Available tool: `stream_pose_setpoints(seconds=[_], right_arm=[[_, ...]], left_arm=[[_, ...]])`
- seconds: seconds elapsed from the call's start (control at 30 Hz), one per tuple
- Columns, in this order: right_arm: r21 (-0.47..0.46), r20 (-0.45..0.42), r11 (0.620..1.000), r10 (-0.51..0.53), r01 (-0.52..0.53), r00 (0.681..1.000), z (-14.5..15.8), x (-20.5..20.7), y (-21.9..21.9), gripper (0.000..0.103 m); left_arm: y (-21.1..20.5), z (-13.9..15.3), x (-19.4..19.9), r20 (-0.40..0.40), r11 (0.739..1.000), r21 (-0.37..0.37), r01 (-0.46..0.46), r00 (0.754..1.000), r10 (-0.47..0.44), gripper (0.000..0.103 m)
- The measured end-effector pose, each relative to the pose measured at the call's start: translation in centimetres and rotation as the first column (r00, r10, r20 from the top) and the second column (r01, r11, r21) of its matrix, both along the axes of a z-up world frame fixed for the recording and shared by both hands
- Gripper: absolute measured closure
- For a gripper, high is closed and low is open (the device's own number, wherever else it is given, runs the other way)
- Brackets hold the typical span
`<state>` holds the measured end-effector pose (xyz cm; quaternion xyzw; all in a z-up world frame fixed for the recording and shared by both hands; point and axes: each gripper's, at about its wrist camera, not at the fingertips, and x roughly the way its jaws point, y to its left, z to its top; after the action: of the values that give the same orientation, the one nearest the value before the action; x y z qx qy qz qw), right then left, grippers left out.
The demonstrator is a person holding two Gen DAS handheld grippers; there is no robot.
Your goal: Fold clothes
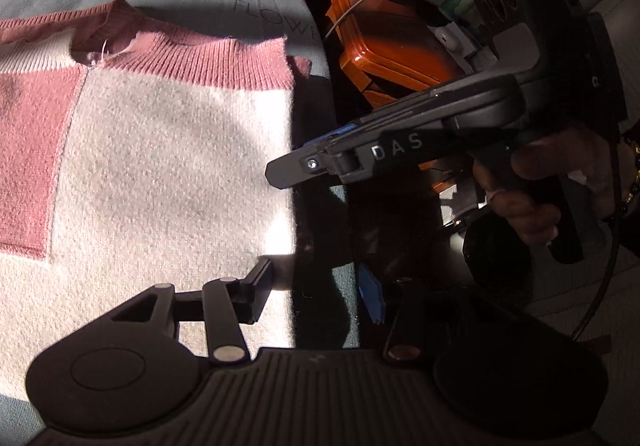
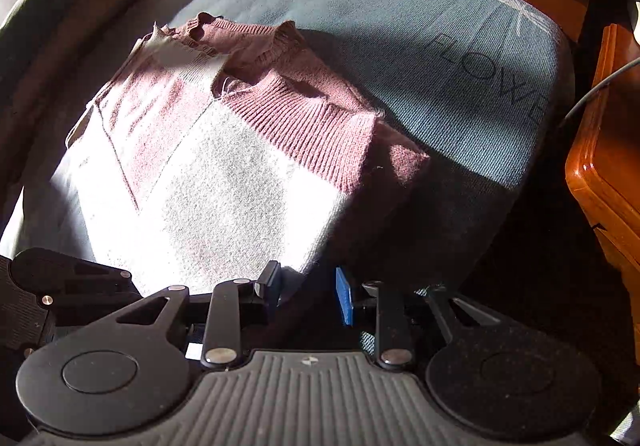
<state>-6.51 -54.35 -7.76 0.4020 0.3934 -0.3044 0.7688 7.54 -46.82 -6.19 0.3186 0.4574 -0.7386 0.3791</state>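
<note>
I have the sweater (image 2: 224,166) lying flat on the grey-blue bed cover (image 2: 400,26), its dusty-pink ribbed hem band (image 2: 316,126) across the far end and a pale knit panel running down toward me, half of it blazing in a patch of sun. Both claws sit at the near right edge of the garment. My left claw (image 1: 316,296) stands parted with nothing gripped: one pad is over the pale knit, the other beyond the edge over the dark cover, so the edge runs between the jaws without being pinched. My right claw (image 2: 308,296) is likewise released, straddling the near corner of the pale panel; in the left wrist view its body hangs just above the same edge, further up, held by the person's hand (image 1: 560,182). As I judge it, the step is to take this side edge at two spots and carry it across. To do it well I would sink each lower pad under the knit so the full thickness is caught, not only the top layer. I would close both claws together and lift evenly, since the knit looks soft and likely to sag or stretch.
</note>
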Motion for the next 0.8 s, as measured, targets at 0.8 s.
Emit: stream_pose_setpoints(seconds=[0.8], right_arm=[[-0.026,0.050,0.989,0.146,-0.145,0.988,2.1,2.7,3.0,0.069]], left_arm=[[3.7,-0.1,-0.1,0.064,0.999,0.036,0.038,0.997,-0.041,0.055]])
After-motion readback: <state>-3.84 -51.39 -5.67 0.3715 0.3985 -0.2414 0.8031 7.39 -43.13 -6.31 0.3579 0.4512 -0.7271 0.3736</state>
